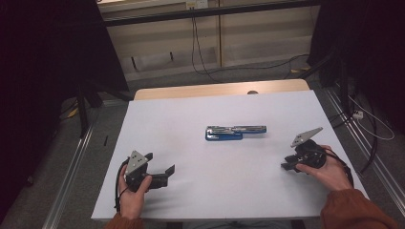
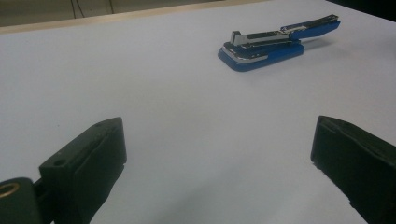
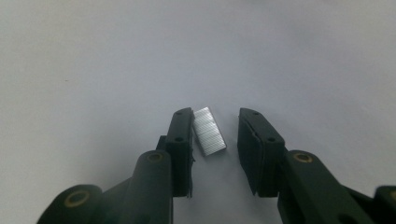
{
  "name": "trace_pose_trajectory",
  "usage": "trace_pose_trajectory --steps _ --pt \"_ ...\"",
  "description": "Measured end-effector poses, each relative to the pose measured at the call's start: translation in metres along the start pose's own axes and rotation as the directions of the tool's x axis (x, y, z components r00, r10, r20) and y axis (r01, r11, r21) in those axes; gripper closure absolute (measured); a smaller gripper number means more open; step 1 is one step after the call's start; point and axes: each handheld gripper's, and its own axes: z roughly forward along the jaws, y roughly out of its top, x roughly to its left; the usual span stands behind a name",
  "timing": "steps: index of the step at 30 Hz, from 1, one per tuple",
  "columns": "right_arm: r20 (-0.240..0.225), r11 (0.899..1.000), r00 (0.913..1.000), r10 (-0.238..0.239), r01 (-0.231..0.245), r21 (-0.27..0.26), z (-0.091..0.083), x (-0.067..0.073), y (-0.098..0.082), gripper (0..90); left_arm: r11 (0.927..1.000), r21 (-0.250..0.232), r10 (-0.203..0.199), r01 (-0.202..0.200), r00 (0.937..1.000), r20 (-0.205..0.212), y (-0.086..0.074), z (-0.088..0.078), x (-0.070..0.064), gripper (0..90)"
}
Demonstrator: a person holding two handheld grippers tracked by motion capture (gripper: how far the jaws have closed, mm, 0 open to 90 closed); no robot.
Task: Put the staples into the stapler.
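Observation:
A blue and chrome stapler (image 1: 235, 132) lies swung open in the middle of the white table top (image 1: 181, 114); it also shows in the left gripper view, far ahead to the right (image 2: 275, 44). My left gripper (image 1: 160, 162) rests at the front left, jaws wide open with nothing between them (image 2: 219, 128). My right gripper (image 1: 288, 163) sits at the front right, pointing down at the table. A short silver strip of staples (image 3: 210, 131) lies on the sheet between its jaws (image 3: 215, 114), close against the left pad with a gap to the right pad.
The table's wooden far edge (image 1: 215, 89) borders the white sheet. Beyond it are the floor, cables (image 1: 200, 62) and a pale wall. Dark stands rise at both sides, and metal rails (image 1: 71, 167) run along the floor.

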Motion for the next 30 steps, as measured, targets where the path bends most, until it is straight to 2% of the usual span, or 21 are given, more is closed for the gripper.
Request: trace_pose_trajectory --steps 14,17,30 --pt "0.024 0.999 0.999 -0.037 0.036 0.022 0.0011 0.0028 0.0024 74.3 1.0 0.001 0.001 -0.001 1.0 0.001 -0.0001 0.0003 0.0001 3.6" --pt "0.023 0.999 0.9988 -0.043 0.043 0.021 0.0016 0.0031 0.0028 78.6 1.0 -0.002 0.0 0.0 1.0 0.001 0.0001 0.0 0.0001 3.6" --pt "0.025 0.999 0.999 -0.036 0.036 0.018 0.001 0.0038 0.0028 78.9 1.0 -0.002 -0.008 0.008 1.0 0.003 -0.0002 -0.0002 0.0006 3.6"
